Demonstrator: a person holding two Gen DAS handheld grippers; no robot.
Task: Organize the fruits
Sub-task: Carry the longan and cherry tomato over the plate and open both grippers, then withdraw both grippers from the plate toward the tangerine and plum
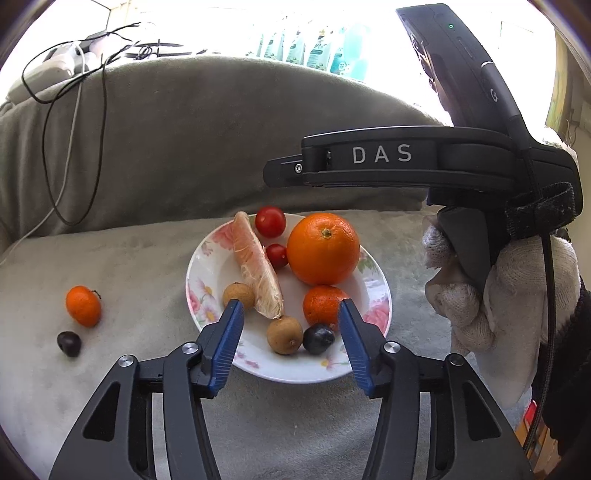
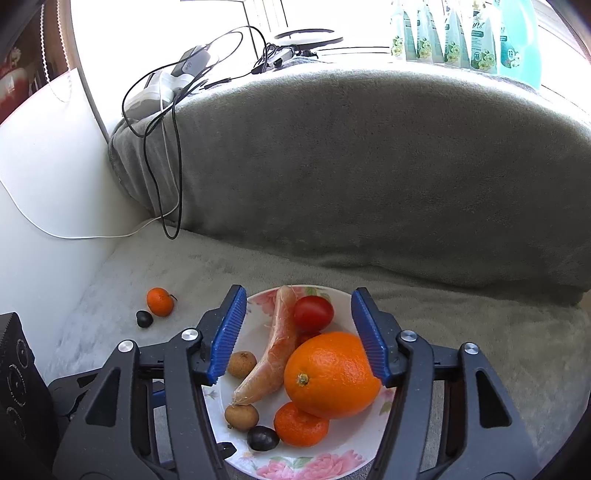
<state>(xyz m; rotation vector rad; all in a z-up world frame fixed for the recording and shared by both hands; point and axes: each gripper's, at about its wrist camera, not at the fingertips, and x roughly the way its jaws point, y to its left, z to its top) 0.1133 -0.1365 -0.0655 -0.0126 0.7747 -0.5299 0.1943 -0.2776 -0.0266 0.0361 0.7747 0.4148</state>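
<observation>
Strong daylight pours in from far beyond the left tongs and the right tongs, blowing the window area out to plain white and washing out the bottles standing there. Nearer the tongs the grey blanket and the plate are evenly lit and sharp, with soft, short shadows and a small glossy highlight on the big orange. Both fisheye views bend straight lines hard toward the edges, and the corners fall off into a dark, blurred rim.
</observation>
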